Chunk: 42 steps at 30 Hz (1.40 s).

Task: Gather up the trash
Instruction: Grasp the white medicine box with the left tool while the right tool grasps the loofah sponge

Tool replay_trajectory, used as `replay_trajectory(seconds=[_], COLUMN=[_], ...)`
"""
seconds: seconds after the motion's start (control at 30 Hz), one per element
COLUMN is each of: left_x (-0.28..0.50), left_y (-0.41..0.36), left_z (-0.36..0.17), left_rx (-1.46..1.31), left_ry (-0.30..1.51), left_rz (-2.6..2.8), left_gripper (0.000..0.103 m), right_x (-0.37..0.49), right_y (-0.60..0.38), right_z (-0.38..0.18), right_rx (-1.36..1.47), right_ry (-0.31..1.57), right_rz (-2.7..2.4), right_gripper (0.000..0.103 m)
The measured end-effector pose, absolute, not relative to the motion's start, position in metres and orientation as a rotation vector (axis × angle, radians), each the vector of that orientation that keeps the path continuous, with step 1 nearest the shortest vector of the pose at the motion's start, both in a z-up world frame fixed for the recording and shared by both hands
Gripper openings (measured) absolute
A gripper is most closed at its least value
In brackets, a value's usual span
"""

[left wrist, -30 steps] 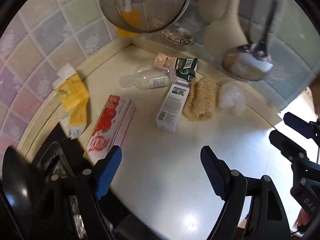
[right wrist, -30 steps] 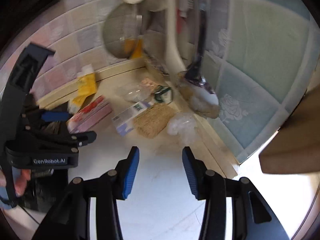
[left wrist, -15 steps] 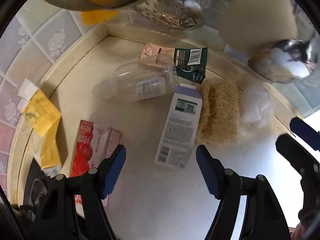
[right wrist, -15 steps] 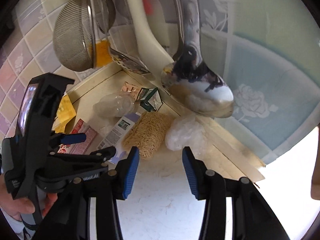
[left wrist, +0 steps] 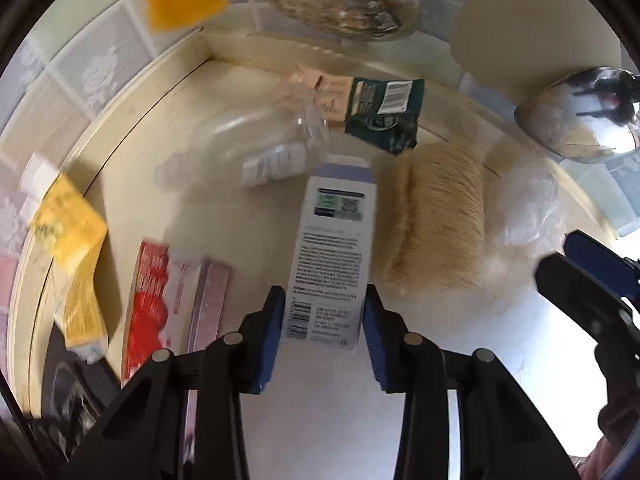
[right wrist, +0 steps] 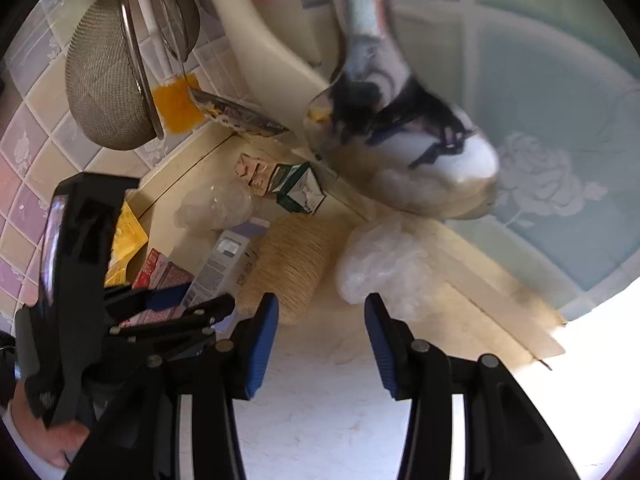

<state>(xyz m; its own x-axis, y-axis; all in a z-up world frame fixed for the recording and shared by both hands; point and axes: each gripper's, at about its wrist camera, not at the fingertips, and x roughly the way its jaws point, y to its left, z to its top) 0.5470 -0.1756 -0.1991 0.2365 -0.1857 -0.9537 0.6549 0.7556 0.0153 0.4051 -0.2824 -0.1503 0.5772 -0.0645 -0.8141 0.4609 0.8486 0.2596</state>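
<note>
1. Left gripper (left wrist: pixel 325 320) lowered over the litter since a second ago, jaws closing from wide apart around the near end of the white carton (left wrist: pixel 334 256); blue pads at both long sides, seemingly just touching.
2. Carton lying flat on the pale counter (left wrist: pixel 320 420), between the red and pink box (left wrist: pixel 172 304) on the left and the straw-coloured scrubber (left wrist: pixel 436 224) on the right.
3. Likely meaning: first piece of trash nearly gripped, lift not yet begun.
4. Right gripper (right wrist: pixel 322 334) released, nothing between its jaws, hovering near the crumpled clear plastic (right wrist: pixel 380 264).
5. Only in the left view: pad contact on the carton, clear bottle (left wrist: pixel 256 152), green wrapper (left wrist: pixel 382 114), yellow packet (left wrist: pixel 70 220).
6. Only in the right view: hanging strainer (right wrist: pixel 108 80), ladle (right wrist: pixel 404 148), a hand at the lower left edge.
</note>
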Motion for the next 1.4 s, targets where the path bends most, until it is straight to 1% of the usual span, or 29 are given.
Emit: replay_trajectory(seconds=[0.27,0.43,0.57,0.67,0.8,0.87,0.93,0.97,1.17,1.4], left_x=[0.525,0.513,0.504,0.497,0.495,0.487,0.483,0.481,0.46,0.405], left_y=[-0.141,-0.119,-0.111,-0.108,-0.109,-0.108,-0.105,-0.104,-0.101,-0.091], left_z=[-0.195,-0.187,-0.186,-0.184,-0.181,-0.176,-0.175,-0.174,-0.164,-0.149], left_rx=[0.363,0.289,0.286,0.279,0.282,0.279,0.274,0.271,0.25,0.187], left_ry=[1.248,1.27,1.272,1.273,1.264,1.262,1.26,1.261,1.25,1.234], left_rz=[-0.533,-0.498,-0.494,-0.495,-0.495,-0.491,-0.485,-0.482,-0.474,-0.458], left_gripper=[0.034,0.034,0.034,0.034,0.034,0.034,0.034,0.034,0.034,0.034], right_x=[0.433,0.453,0.463,0.47,0.47,0.465,0.46,0.457,0.415,0.349], right_y=[-0.27,-0.262,-0.255,-0.254,-0.261,-0.262,-0.259,-0.258,-0.25,-0.236], right_z=[-0.166,-0.173,-0.174,-0.181,-0.197,-0.197,-0.193,-0.191,-0.174,-0.151], right_rx=[0.54,0.523,0.461,0.424,0.487,0.489,0.469,0.462,0.454,0.418], right_ry=[0.934,0.947,0.955,1.006,1.036,1.005,0.985,0.982,0.958,0.936], right_rz=[-0.259,-0.261,-0.306,-0.368,-0.368,-0.363,-0.353,-0.343,-0.27,-0.151], right_gripper=[0.045,0.045,0.052,0.052,0.052,0.039,0.028,0.027,0.023,0.023])
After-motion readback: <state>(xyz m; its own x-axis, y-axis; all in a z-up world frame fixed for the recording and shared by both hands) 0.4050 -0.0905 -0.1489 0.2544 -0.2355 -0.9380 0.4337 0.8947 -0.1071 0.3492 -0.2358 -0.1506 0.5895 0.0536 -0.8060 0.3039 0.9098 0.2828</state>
